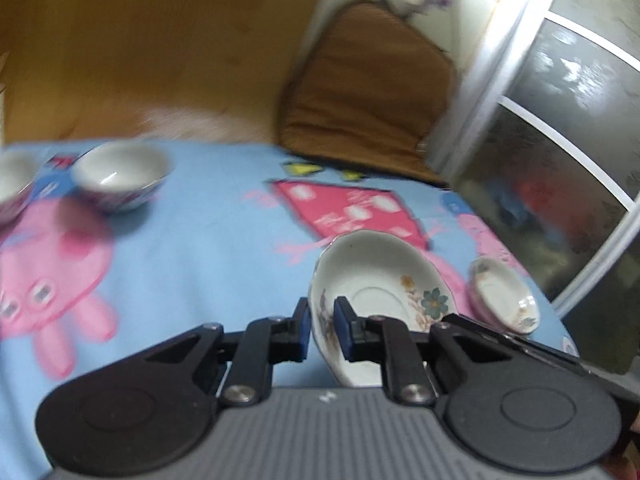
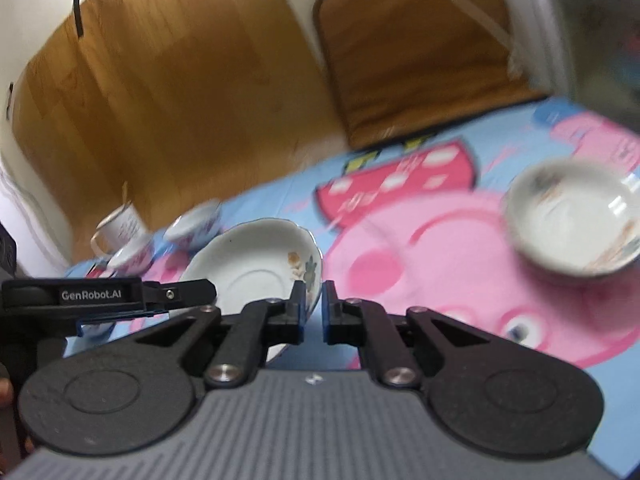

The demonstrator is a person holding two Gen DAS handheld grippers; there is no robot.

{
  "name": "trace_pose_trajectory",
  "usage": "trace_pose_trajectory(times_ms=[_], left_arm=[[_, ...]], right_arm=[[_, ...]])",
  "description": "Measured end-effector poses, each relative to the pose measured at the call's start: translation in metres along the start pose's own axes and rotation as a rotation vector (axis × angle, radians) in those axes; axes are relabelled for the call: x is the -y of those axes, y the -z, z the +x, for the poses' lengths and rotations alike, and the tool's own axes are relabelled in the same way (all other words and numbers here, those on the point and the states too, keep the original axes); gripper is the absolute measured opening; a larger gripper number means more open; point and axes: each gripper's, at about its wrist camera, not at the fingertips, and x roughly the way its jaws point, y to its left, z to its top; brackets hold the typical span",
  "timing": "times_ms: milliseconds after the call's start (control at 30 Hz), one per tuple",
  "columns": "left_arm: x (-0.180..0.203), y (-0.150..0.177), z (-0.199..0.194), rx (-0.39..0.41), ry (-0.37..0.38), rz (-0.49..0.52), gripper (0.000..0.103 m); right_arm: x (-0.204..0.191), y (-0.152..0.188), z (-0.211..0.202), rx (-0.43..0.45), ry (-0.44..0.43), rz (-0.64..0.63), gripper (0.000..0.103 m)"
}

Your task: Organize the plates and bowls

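Note:
A white floral plate [image 1: 376, 280] is held tilted above the blue cartoon tablecloth [image 1: 200, 240]. My left gripper [image 1: 322, 320] is shut on its near rim. In the right wrist view the same plate [image 2: 256, 268] shows, with my right gripper [image 2: 314, 300] closed on its right rim and the left gripper's fingers [image 2: 180, 292] on its left side. A white floral bowl [image 2: 572, 220] sits on the cloth to the right, also in the left wrist view [image 1: 504, 296]. Patterned bowls [image 1: 120, 180] and a mug [image 2: 120, 224] stand at the far left.
The table's far edge meets a wooden floor [image 1: 160, 60]. A chair with a brown cushion [image 1: 360, 100] stands beyond the table. A glass door with a white frame [image 1: 560, 140] is at the right.

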Motion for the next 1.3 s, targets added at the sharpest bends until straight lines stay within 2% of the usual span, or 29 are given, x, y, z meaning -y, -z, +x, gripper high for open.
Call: trace_pose_trajectory(times_ms=[167,367,533,633,700,733,800,833,867,1033,1133,1200,1300], left_arm=[[0.055,-0.023,0.041,-0.027,0.092,0.094,0.014],[0.116,-0.027,0.098,-0.106,0.170,0.167,0.016],[0.143,-0.023,0.130,-0.147,0.170,0.205,0.016],[0.151,-0.023,0.138,-0.134,0.145,0.229,0.017],[0.152,-0.022,0.141,-0.138,0.123,0.239,0.021],[0.152,-0.022,0.141,-0.136,0.115,0.238,0.027],[0.152,-0.021,0.142,-0.130,0.112,0.243,0.031],[0.151,-0.022,0.140,-0.125,0.107,0.246,0.034],[0.151,-0.022,0.138,-0.118,0.104,0.248,0.037],[0.137,-0.027,0.114,-0.058,0.102,0.228,0.037],[0.118,-0.023,0.090,0.000,0.063,0.234,0.037],[0.103,-0.019,0.077,0.028,0.026,0.231,0.037],[0.069,-0.007,0.053,0.067,-0.062,0.213,0.037]], right_arm=[[0.040,-0.011,-0.027,0.119,0.131,0.022,0.010],[0.087,-0.016,-0.047,0.193,0.278,0.060,0.010],[0.114,-0.016,-0.044,0.194,0.339,0.086,0.010],[0.117,-0.014,-0.041,0.196,0.349,0.078,0.011],[0.114,-0.013,-0.038,0.203,0.354,0.056,0.012],[0.114,-0.012,-0.035,0.204,0.353,0.043,0.016],[0.114,-0.010,-0.033,0.226,0.373,0.018,0.027],[0.113,-0.009,-0.032,0.234,0.385,0.003,0.038],[0.112,-0.008,-0.032,0.245,0.391,-0.008,0.040],[0.109,-0.011,-0.039,0.294,0.390,0.003,0.040],[0.098,-0.013,-0.045,0.336,0.360,-0.014,0.040],[0.086,-0.015,-0.043,0.328,0.310,-0.035,0.040],[0.070,-0.017,-0.029,0.272,0.211,-0.043,0.040]])
